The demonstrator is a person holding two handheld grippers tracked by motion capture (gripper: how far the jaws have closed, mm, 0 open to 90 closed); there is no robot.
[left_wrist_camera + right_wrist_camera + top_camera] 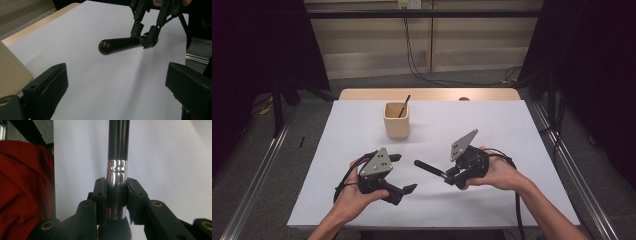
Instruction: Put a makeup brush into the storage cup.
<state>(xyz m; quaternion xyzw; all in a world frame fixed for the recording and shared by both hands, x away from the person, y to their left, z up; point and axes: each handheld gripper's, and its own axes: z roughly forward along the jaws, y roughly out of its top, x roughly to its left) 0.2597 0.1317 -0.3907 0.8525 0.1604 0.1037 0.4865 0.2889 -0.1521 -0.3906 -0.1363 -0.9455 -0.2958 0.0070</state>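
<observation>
The counter (492, 130) is overlooked from above the person's side, facing forward and down. Close, low views are taken along each gripper's jaws; the black-handled tool (120, 45) is shared, seen nearest from the right gripper (116, 195).

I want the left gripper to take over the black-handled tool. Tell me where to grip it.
Grip the black handle near its rounded free end, coming from the side with the open left gripper. The right gripper already clamps the shiny metal collar, and the handle juts level toward the left gripper.
</observation>
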